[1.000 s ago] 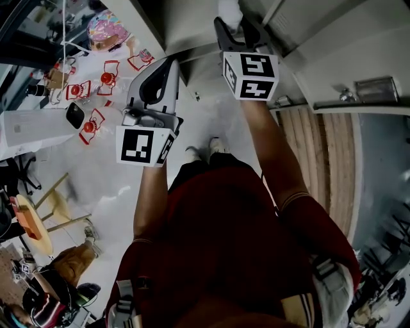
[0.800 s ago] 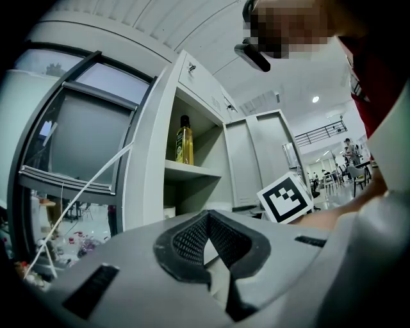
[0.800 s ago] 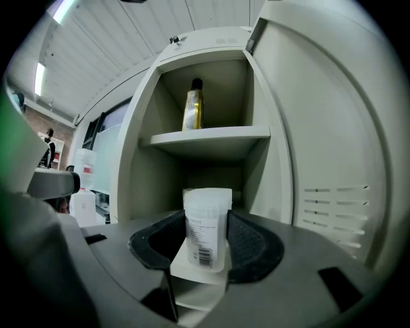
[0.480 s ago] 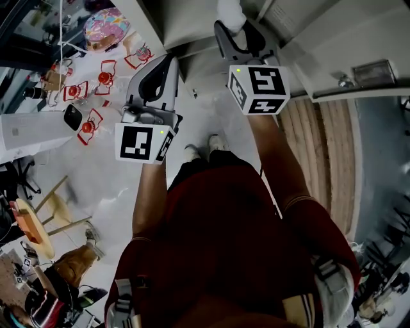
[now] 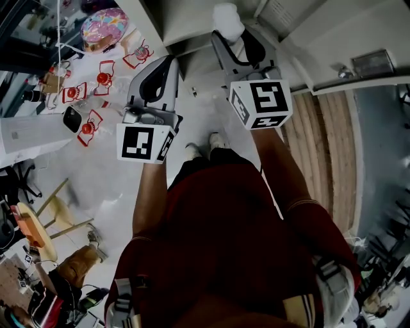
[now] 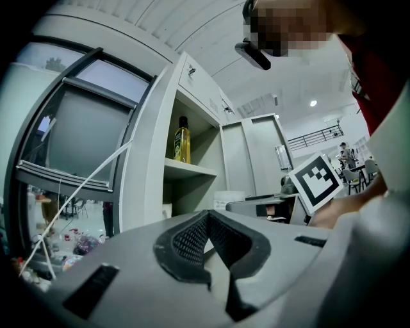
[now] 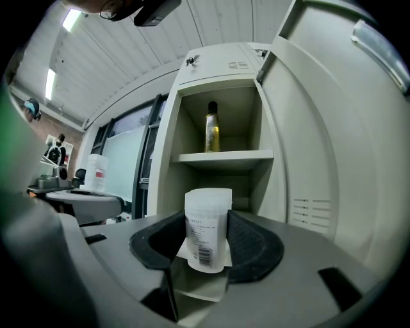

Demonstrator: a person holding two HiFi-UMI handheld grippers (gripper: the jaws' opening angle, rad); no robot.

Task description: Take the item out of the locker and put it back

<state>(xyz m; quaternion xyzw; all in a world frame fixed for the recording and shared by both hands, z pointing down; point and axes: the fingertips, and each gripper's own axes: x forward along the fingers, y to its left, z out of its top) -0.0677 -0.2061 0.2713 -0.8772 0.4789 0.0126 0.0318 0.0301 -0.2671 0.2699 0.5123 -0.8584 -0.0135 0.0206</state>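
Observation:
My right gripper (image 7: 208, 219) is shut on a white plastic bottle (image 7: 206, 240) with a printed label, held upright in front of the open locker (image 7: 224, 157). In the head view the white bottle (image 5: 227, 18) shows beyond the right gripper (image 5: 230, 33), at the locker's opening (image 5: 192, 29). A yellow oil bottle (image 7: 212, 128) stands on the locker's upper shelf; the left gripper view shows the oil bottle (image 6: 182, 141) too. My left gripper (image 5: 166, 63) hangs to the left of the locker, its pads (image 6: 186, 240) meeting with nothing between them.
The locker door (image 7: 333, 160) stands open at the right. Left of the locker are a window frame (image 6: 77, 179) and a white table (image 5: 32, 131). Red items (image 5: 96, 80) lie on the floor at the left. Another white bottle (image 7: 96, 172) stands on a surface at the left.
My right gripper has drawn back from the locker toward the person with the white bottle in it, so more of the bottle shows. The left gripper has stayed where it was.

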